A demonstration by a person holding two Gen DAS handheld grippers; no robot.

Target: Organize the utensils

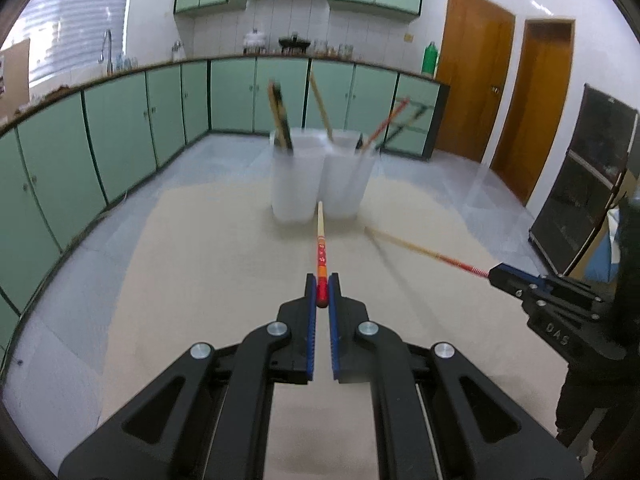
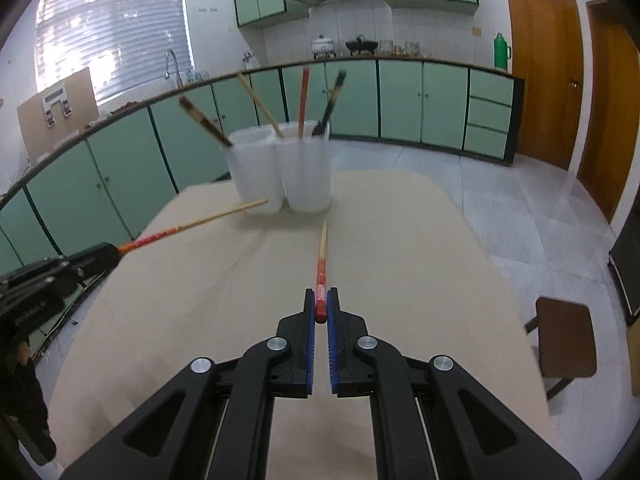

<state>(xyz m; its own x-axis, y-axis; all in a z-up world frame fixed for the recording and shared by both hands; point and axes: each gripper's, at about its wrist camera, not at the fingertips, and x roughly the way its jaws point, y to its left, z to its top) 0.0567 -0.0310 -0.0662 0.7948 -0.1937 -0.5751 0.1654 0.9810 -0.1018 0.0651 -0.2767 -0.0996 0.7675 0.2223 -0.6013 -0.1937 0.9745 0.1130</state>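
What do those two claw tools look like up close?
Both the left gripper and the right gripper are matte black linkages with round silver pivot pins. Their fingers are lined with ribbed blue pads. Faint embossed lettering marks the body.

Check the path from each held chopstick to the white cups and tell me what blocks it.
Nothing visible blocks either. The left claw holds its chopstick pointing at the cups; the right claw holds its chopstick likewise, over bare table.
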